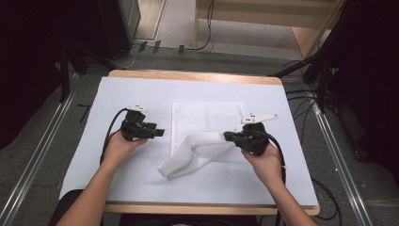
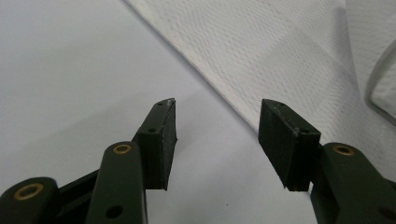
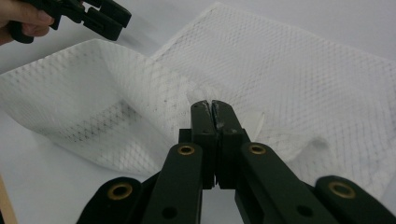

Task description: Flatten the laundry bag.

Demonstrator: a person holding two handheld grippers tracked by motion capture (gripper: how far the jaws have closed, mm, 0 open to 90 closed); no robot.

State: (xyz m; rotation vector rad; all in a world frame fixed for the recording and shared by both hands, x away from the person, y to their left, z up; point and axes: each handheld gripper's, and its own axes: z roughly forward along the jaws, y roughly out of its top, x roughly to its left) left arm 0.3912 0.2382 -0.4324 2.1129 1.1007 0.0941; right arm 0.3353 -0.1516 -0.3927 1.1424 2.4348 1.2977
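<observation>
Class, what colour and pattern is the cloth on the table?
White cloth with a diamond-grid weave, clearest in the right gripper view.

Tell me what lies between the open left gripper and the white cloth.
Nothing: in the left gripper view, bare table cover separates the left gripper from the white cloth.

handwritten 7 on floor [image 1: 84, 112]

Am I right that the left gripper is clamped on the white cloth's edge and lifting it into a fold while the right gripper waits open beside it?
No, the sides are swapped. The right gripper is shut on the white cloth, lifting its edge, as the right gripper view shows. The left gripper waits open beside it.
</observation>
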